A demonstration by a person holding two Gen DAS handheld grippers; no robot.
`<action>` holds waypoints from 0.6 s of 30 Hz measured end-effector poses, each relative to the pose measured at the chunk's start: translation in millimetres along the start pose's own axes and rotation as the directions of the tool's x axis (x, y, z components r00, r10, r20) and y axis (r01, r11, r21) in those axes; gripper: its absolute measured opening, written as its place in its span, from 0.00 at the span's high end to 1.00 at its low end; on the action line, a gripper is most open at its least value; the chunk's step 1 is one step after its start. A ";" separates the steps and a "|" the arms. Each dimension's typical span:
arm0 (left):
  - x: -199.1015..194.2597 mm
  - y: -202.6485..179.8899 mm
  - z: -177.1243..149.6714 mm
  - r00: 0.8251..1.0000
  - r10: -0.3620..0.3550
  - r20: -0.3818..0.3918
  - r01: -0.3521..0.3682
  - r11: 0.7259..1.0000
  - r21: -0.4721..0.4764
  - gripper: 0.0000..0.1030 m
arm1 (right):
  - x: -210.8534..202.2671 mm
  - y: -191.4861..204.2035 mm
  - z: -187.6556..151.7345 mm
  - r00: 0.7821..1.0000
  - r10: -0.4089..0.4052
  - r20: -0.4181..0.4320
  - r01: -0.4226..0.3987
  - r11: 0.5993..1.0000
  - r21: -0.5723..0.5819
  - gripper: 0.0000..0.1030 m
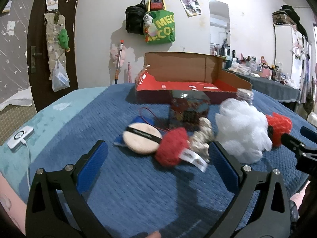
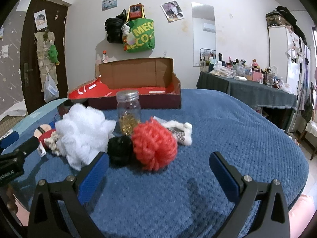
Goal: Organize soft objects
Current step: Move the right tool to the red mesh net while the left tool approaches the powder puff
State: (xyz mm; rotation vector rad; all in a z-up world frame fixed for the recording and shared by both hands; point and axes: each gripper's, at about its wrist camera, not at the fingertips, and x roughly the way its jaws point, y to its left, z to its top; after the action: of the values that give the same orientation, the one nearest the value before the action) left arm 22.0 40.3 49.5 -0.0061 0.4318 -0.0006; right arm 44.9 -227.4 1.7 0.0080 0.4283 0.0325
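Observation:
Soft things lie in a row on the blue bed cover. In the left wrist view: a round beige powder puff, a red fuzzy toy with a white tag, a knotted rope toy, a white mesh pouf and a red pompom. My left gripper is open, just short of the red fuzzy toy. In the right wrist view my right gripper is open, just short of the red pompom and a black ball. The white pouf lies left of them.
An open cardboard box with a red lining stands at the far side of the bed, also in the right wrist view. A glass jar with gold bits and a dark patterned box stand among the soft things. A white charger lies far left.

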 end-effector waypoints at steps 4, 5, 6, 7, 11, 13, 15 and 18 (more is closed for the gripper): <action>10.8 18.4 14.2 1.000 -0.002 -0.027 0.002 1.000 -0.009 0.00 | 8.2 -4.3 10.3 1.000 0.004 -0.020 -0.004 1.000 0.016 0.00; 13.3 21.0 16.7 0.999 -0.001 -0.033 0.001 1.000 -0.008 0.00 | 10.5 -5.9 12.4 1.000 0.004 -0.027 -0.004 1.000 0.021 0.00; 17.5 25.1 20.9 0.999 -0.002 -0.043 0.002 1.000 -0.003 0.00 | 12.9 -8.1 14.7 0.999 0.005 -0.035 -0.004 1.000 0.029 0.00; 20.9 27.5 24.1 0.999 -0.004 -0.054 0.004 1.000 0.002 0.00 | 15.5 -10.6 16.6 0.999 0.005 -0.043 -0.003 0.999 0.036 0.00; 34.5 36.5 34.3 0.992 -0.064 -0.112 0.068 0.997 0.032 0.00 | 25.5 -21.1 22.7 0.997 0.015 -0.082 -0.010 0.998 0.066 0.00; 39.9 39.7 36.5 0.984 -0.102 -0.146 0.111 0.992 0.055 0.00 | 28.7 -27.3 23.4 0.995 0.021 -0.101 -0.013 0.997 0.078 0.00; 45.7 45.6 39.2 0.973 -0.141 -0.181 0.154 0.986 0.064 0.00 | 30.5 -30.8 24.1 0.994 0.021 -0.112 -0.011 0.997 0.081 0.00; 53.7 51.5 39.6 0.962 -0.169 -0.213 0.188 0.979 0.073 0.00 | 33.5 -32.6 24.6 0.991 0.032 -0.128 -0.023 0.997 0.074 0.00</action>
State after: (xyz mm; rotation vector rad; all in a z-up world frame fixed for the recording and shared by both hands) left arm 87.3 91.9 62.7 0.0467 0.6376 -0.2010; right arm 86.5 -258.9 9.7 0.0838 0.5589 0.0451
